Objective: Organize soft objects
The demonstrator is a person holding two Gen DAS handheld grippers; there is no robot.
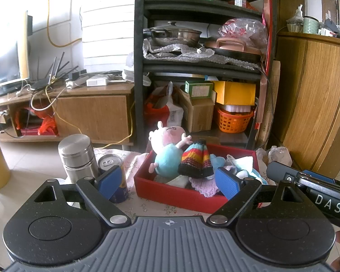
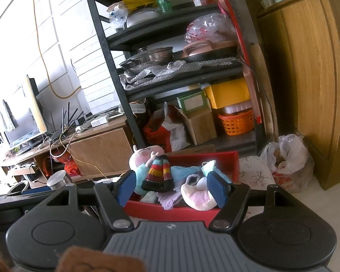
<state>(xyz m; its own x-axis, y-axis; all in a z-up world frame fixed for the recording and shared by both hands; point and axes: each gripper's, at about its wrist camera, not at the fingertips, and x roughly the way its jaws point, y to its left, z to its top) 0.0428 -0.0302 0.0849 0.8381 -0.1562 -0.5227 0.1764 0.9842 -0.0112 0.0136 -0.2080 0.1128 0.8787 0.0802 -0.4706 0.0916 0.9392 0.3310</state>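
Both grippers, left gripper and right gripper, hover wide, holding nothing; the striped knit hat in the red box, probably light and limp, suits a pinch at its dark cuff.

A lived-in home, a living room used partly for storage. At ten o'clock, a television on a low wooden TV cabinet strewn with cables and a router. At twelve, a black shelving rack crammed with a lidded steel pot, cardboard boxes and an orange basket. At three, a wooden cupboard.
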